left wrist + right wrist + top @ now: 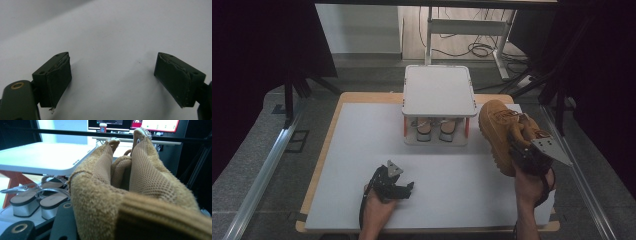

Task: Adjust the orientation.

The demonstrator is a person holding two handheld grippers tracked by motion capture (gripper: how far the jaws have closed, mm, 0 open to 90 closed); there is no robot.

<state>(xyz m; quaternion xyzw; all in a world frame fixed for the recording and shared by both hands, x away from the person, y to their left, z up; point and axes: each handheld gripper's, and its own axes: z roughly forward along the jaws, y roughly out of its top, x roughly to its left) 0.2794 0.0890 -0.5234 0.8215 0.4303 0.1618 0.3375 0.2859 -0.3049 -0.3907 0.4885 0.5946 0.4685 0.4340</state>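
Note:
A tan suede boot [499, 132] is held up at the table's right, just right of the shoe rack, with my right gripper [524, 152] shut on its collar at the near end. The right gripper view looks down into the boot [140, 187], whose tongue and mesh lining rise ahead; one black jaw lies at the lower left against its outside. My left gripper [404, 190] rests low over the white mat near the front middle. Its jaws stand wide apart, with nothing between the pads [58, 75].
A white two-shelf shoe rack [439, 90] with orange legs stands at the table's back middle. A pair of silver-heeled sandals [434, 131] sits on its lower shelf, seen close at left as sandals [37, 200]. The white mat [362, 165] covers the wooden table.

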